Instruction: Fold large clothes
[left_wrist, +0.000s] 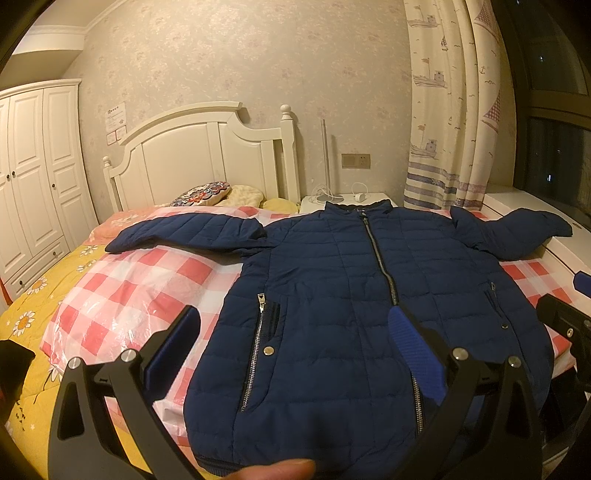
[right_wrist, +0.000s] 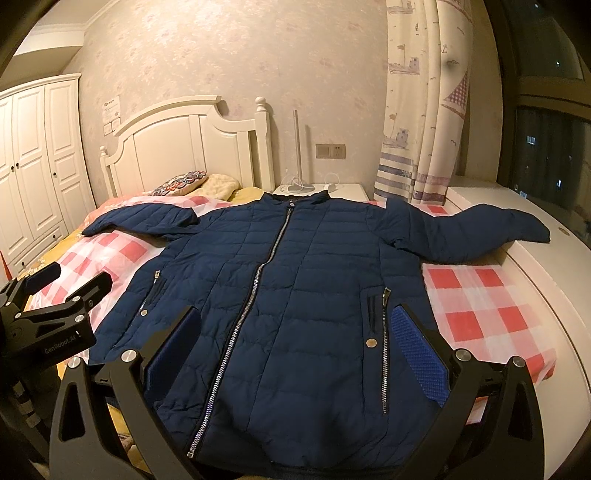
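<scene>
On the bed (left_wrist: 44, 314), a navy quilted jacket (left_wrist: 332, 295) lies face up and spread flat over a red-and-white checked plastic sheet (left_wrist: 129, 295), collar toward the far headboard (left_wrist: 207, 158) and hem at the near edge. Far left, a white wardrobe (left_wrist: 33, 177) stands against the wall. Left of the jacket body, its left-hand sleeve (left_wrist: 184, 232) extends across the checked sheet toward the yellow daisy-print bedding. Near left, the left gripper (left_wrist: 295, 332) hovers above the lower front of the jacket with its jaws spread wide and nothing between them; one blue-padded finger sits over the sheet beside the left pocket zip (left_wrist: 255, 354), the other over the centre zip (left_wrist: 384, 266). A fingertip (left_wrist: 273, 469) shows at the bottom edge of the left wrist view. In the right wrist view, the right gripper (right_wrist: 295, 332) likewise hangs over the jacket's lower front, jaws wide apart and holding nothing, its right finger just beside the right pocket zip (right_wrist: 384, 350). Farther right, the other sleeve (right_wrist: 480, 232) drapes onto the white window ledge (right_wrist: 535, 221). Behind it hang boat-print curtains (right_wrist: 424, 110), with a bedside table (right_wrist: 347, 192) between headboard and curtains.
</scene>
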